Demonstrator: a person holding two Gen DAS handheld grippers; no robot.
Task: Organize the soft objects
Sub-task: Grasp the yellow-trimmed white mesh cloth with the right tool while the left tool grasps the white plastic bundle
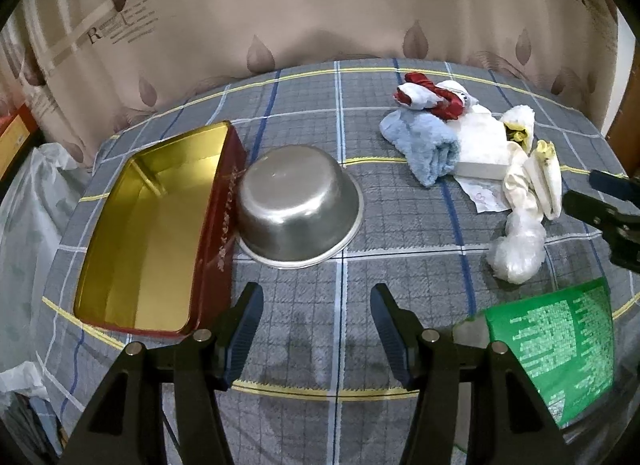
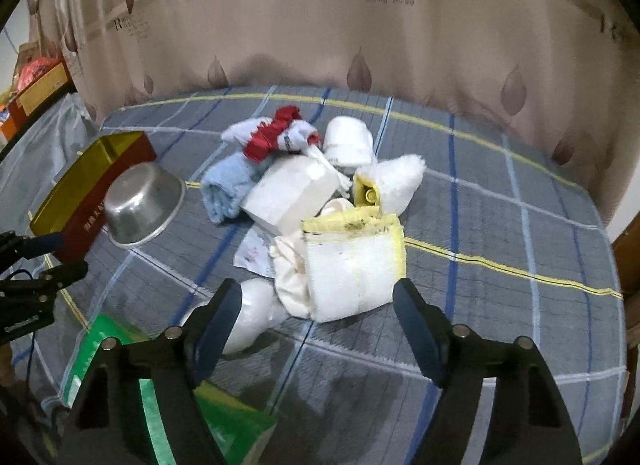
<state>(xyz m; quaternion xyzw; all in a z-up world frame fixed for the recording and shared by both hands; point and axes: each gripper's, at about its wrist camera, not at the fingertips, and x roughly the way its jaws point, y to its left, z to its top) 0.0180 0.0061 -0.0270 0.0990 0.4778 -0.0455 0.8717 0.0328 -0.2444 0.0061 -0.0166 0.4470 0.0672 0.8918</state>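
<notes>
The plaid grey-blue cloth-covered table (image 1: 320, 305) carries everything. At nine o'clock in the left wrist view lies the red rectangular tin box with a gold interior (image 1: 152, 233), open-topped and holding nothing visible; its long axis runs from seven toward twelve o'clock. Touching its right wall sits the upturned stainless steel bowl (image 1: 298, 207), rim down (so its contents, if any, cannot be seen).

The heap of soft things sits at two o'clock from the left gripper (image 1: 316, 337). Largest is the rolled light blue fluffy towel (image 1: 424, 145), its roll axis pointing from eleven to five o'clock. Beside it rests the white rectangular foam block (image 2: 292, 195), then the folded white cloth with yellow edging (image 2: 356, 261), lying just ahead of the right gripper (image 2: 316, 329). The red and white crumpled sock bundle (image 2: 276, 133) tops the far side of the heap. A crumpled clear plastic bag (image 1: 518, 251) lies nearest, with a green printed packet (image 1: 560, 345) at four o'clock.

Both tongs are spread wide, gripping nothing.
</notes>
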